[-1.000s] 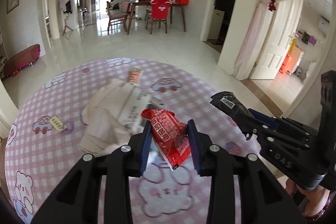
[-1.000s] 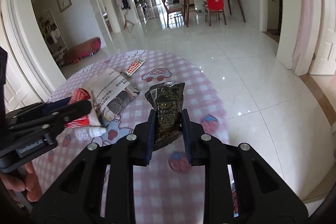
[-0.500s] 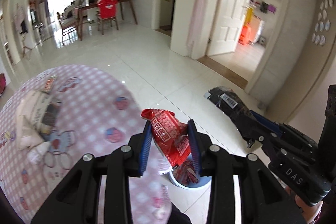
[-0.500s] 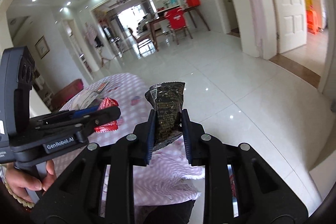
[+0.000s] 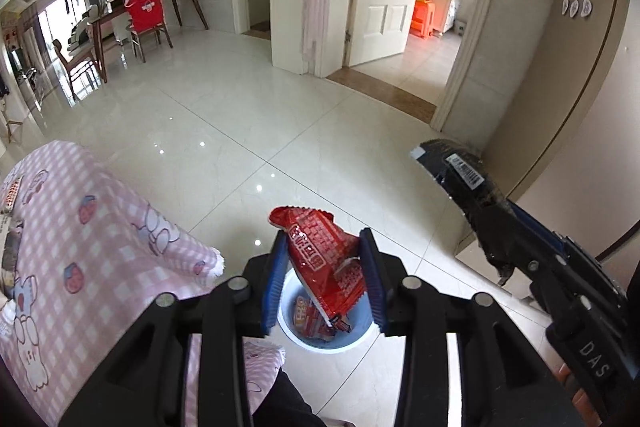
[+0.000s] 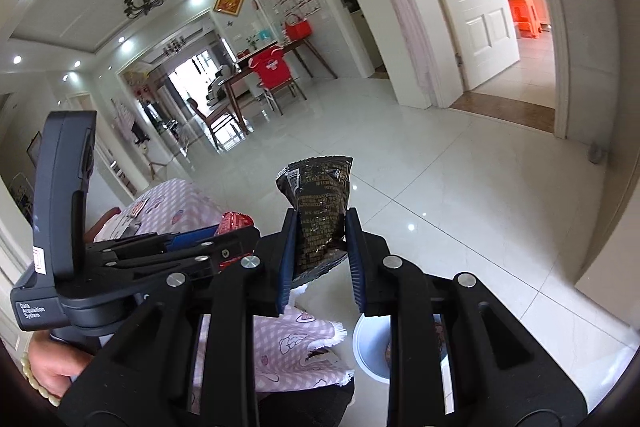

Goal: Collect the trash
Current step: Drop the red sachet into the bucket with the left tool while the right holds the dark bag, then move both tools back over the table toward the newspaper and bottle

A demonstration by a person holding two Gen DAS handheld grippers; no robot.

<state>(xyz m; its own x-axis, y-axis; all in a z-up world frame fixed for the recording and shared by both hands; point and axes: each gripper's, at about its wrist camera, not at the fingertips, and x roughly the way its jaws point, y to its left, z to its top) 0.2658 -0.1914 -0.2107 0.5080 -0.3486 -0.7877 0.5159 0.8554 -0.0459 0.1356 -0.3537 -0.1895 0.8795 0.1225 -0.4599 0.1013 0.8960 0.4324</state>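
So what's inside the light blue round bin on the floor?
In the light blue round bin, red-and-yellow snack wrappers lie at the bottom. The red foil wrapper clamped in the left gripper hangs above, covering part of the inside; the rest cannot be seen.

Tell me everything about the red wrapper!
The red wrapper is a shiny, crinkled snack packet, plastic by its look, with white print and a zigzag top edge. The left gripper pinches it between blue pads, tilted, top end leaning up and left. It hangs right above the blue bin on the floor, which already holds red wrappers. Only the pads touch it. In the right wrist view, just its tip peeks out.
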